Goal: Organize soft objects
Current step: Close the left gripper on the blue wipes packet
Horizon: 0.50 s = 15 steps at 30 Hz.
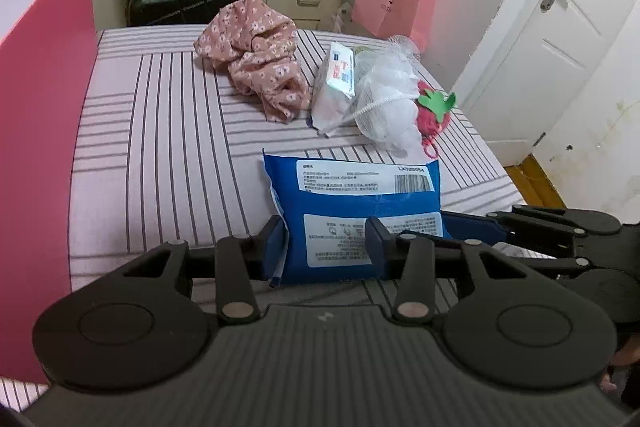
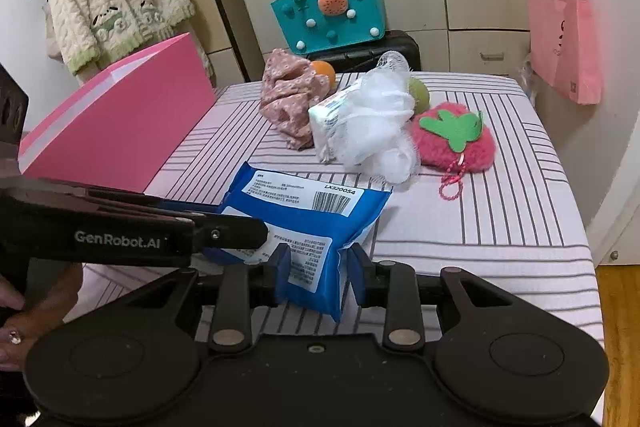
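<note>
A blue soft packet (image 1: 356,211) with white labels lies on the striped bed; it also shows in the right wrist view (image 2: 312,227). My left gripper (image 1: 326,243) is shut on its near left part. My right gripper (image 2: 318,267) is shut on its near right corner, and it shows from the side in the left wrist view (image 1: 472,227). Further back lie a floral pink cloth (image 1: 256,59), a white tissue pack (image 1: 336,83), a white mesh sponge (image 2: 372,123) and a pink knitted strawberry (image 2: 456,139).
A pink open box (image 2: 120,123) stands at the bed's left edge. A teal felt bag (image 2: 332,11) sits on a black case behind the bed. An orange ball (image 2: 323,71) and a green ball (image 2: 419,95) lie behind the soft things. A door (image 1: 560,27) is to the right.
</note>
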### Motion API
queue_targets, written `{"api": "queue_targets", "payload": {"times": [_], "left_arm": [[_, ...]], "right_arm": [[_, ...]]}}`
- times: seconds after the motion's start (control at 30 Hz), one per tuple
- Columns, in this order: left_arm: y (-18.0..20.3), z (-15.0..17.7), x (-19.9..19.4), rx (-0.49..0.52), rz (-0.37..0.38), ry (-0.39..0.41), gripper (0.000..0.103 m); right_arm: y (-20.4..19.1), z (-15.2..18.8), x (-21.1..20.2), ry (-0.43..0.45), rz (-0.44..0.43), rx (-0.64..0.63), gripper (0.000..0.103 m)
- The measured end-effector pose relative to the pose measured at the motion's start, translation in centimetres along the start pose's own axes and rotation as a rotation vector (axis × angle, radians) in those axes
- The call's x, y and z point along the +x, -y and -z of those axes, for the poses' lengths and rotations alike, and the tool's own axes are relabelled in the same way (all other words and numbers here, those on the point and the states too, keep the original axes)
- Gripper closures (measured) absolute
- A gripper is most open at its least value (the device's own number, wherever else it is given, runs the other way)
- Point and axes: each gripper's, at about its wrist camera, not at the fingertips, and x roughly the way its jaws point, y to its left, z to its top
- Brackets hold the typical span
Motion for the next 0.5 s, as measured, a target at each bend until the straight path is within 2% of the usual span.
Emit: {"api": "queue_targets", "payload": {"times": [0.27, 0.5], "left_arm": [[0.2, 0.9, -1.9, -0.007, 0.043, -0.028, 0.061], [0.7, 1.6, -4.2, 0.011, 0.074, -0.039, 0.061]], "right_arm": [[-1.1, -0.1, -1.4, -0.052, 0.007, -0.048, 0.062], [-2.2, -0.2, -3.2, -0.097, -0.016, -0.093, 0.054]]}}
